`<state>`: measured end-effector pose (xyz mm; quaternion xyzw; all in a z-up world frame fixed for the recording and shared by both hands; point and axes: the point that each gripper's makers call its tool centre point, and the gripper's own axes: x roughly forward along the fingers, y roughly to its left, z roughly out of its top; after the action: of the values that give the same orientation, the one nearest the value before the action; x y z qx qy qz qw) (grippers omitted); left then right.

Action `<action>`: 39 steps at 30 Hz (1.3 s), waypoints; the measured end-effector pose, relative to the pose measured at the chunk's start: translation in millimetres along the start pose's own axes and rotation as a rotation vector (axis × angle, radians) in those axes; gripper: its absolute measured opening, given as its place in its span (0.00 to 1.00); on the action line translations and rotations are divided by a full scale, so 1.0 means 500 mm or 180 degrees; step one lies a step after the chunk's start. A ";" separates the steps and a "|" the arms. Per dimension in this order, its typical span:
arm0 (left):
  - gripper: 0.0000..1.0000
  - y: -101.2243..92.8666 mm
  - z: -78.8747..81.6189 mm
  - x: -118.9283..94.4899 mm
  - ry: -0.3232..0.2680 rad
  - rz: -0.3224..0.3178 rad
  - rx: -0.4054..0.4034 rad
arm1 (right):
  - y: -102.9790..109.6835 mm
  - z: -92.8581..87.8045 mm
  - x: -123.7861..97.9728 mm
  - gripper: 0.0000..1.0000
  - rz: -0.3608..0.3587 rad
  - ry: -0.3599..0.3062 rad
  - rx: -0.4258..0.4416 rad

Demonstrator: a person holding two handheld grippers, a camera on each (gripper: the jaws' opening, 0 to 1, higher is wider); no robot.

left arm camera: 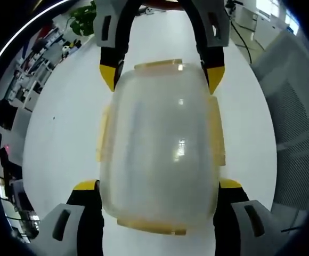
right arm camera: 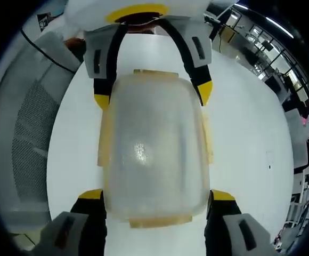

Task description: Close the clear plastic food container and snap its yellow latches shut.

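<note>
A clear plastic food container [left arm camera: 160, 144] lies on the white table [left arm camera: 64, 138] with its lid on. Yellow latches [left arm camera: 102, 133] run along all its sides and stand slightly out from the walls. My left gripper [left arm camera: 157, 185] straddles the container's near end in the left gripper view, its yellow-tipped jaws spread wide on either side. My right gripper [left arm camera: 161, 76] straddles the opposite end the same way. In the right gripper view the container [right arm camera: 153, 144] sits between my right gripper [right arm camera: 154, 195] below and my left gripper [right arm camera: 153, 95] above. I cannot tell whether any fingertip presses the walls.
A grey mesh chair back [left arm camera: 293, 144] stands beside the table, seen also as the mesh chair [right arm camera: 24, 138]. Office desks and shelves [left arm camera: 42, 48] lie beyond the table's far side. A green plant [left arm camera: 82, 21] stands at the table's far end.
</note>
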<state>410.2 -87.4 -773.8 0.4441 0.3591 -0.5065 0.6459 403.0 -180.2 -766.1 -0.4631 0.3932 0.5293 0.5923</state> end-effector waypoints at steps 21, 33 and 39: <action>0.84 0.042 -0.007 0.008 0.0005 0.0008 -0.0031 | -0.044 0.007 0.009 0.75 0.0004 -0.0015 -0.0033; 0.84 0.071 -0.007 0.014 -0.0011 0.0012 -0.0049 | -0.074 0.007 0.013 0.75 0.0012 -0.0016 -0.0051; 0.84 0.087 -0.006 0.018 -0.0024 0.0011 -0.0047 | -0.090 0.006 0.015 0.75 0.0010 -0.0010 -0.0048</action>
<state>454.6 -83.7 -773.9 0.4380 0.3596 -0.5044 0.6515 448.5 -175.7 -766.4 -0.4661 0.3890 0.5339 0.5885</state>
